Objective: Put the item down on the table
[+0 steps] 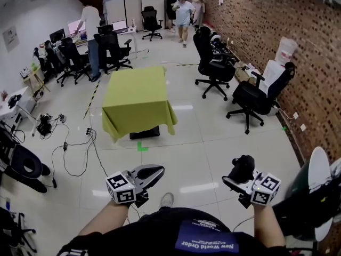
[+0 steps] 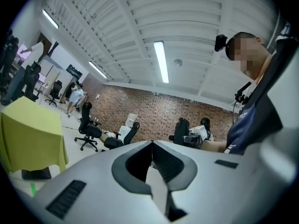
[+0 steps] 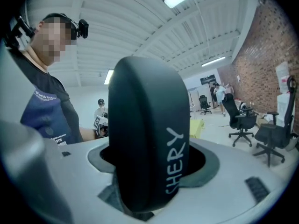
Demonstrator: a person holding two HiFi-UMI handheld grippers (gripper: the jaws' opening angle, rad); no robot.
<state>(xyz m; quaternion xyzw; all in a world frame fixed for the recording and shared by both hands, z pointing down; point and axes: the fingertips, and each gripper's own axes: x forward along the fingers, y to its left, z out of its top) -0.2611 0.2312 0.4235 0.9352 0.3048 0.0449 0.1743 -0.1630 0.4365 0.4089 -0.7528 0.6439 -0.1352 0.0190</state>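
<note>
Left tool (image 1: 154,172): held low over the floor, in front of the person's body; nothing in it.
Left tool, own view (image 2: 152,146): jaws pressed together along one seam, with no gap showing. The head view is too small to settle this.
Right tool (image 1: 238,176): pinching the item (image 1: 242,167), a black rounded thing. The head view shows it only as a dark lump above the marker cube.
Item, right gripper view (image 3: 149,134): stands upright between the jaws and fills the middle of the view. It is smooth and matt, and white lettering on its edge reads "SHERY" as far as it shows. No other view shows the lettering.
Item, whereabouts: in the air in the right tool, over the tiled floor and not on the desk.
Desk (image 1: 137,97): draped in a yellow-green cloth, well apart from both tools, ahead across the floor. The top is bare in the head view.
Desk, other views: from the left tool it is a near corner of cloth at the left edge (image 2: 28,129). From the right tool it is only a small yellow patch beside the item (image 3: 196,127).
Floor: a green tape mark (image 1: 141,146) lies just in front of the desk, and cables (image 1: 69,143) trail to its left. Only the head view shows these.
Surroundings: a brick wall (image 1: 256,25) with office chairs (image 1: 213,63) along it.
Overhead: both gripper views tilt upward and take in the ceiling strip lights (image 2: 161,62), which the head view misses.
</note>
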